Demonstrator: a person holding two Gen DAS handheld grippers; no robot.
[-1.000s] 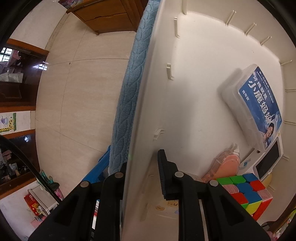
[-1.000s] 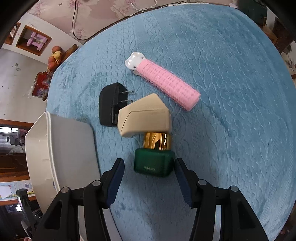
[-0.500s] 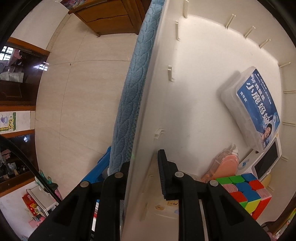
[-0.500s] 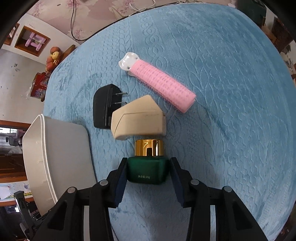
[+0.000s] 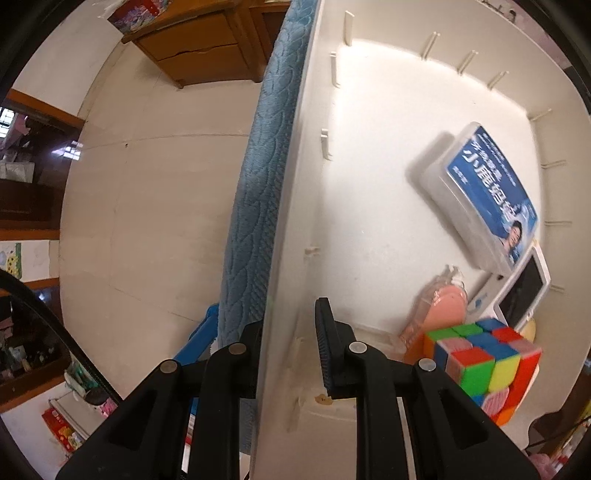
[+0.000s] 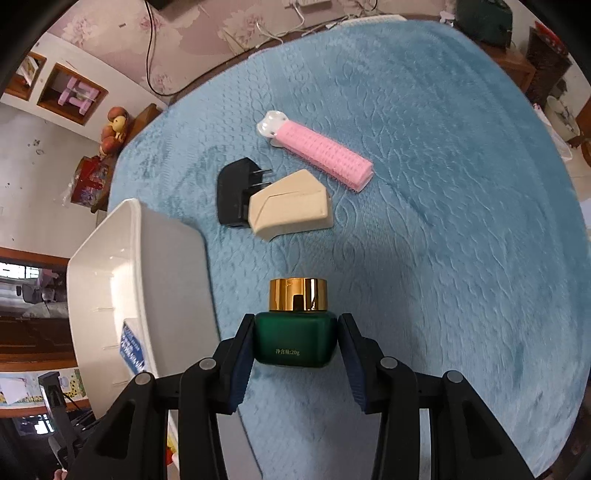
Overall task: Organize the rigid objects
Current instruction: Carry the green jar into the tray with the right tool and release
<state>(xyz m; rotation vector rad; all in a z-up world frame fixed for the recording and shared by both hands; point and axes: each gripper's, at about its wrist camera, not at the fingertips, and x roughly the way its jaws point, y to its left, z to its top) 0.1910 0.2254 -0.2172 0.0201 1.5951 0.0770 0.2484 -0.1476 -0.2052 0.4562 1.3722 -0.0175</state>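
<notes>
My right gripper (image 6: pixel 295 343) is shut on a green jar with a gold cap (image 6: pixel 296 328) and holds it above the blue cloth (image 6: pixel 443 184). A beige block (image 6: pixel 291 214), a black plug adapter (image 6: pixel 232 195) and a pink hair roller (image 6: pixel 321 155) lie on the cloth beyond it. My left gripper (image 5: pixel 288 354) is shut on the side wall of a white bin (image 5: pixel 280 258), which also shows in the right wrist view (image 6: pixel 110 273). In the bin lie a blue-labelled clear box (image 5: pixel 484 199), a colour cube (image 5: pixel 484 365), a pink dispenser (image 5: pixel 439 310) and a small white screen device (image 5: pixel 521 295).
The blue cloth's edge (image 5: pixel 251 206) runs along the bin's outer side, with tiled floor (image 5: pixel 155 206) below. A wooden cabinet (image 5: pixel 207 48) stands on the floor further off. Cables (image 6: pixel 258 29) hang along the wall behind the table.
My right gripper closed on the green jar and lifted it back away from the beige block. My left gripper kept its hold on the bin wall.
</notes>
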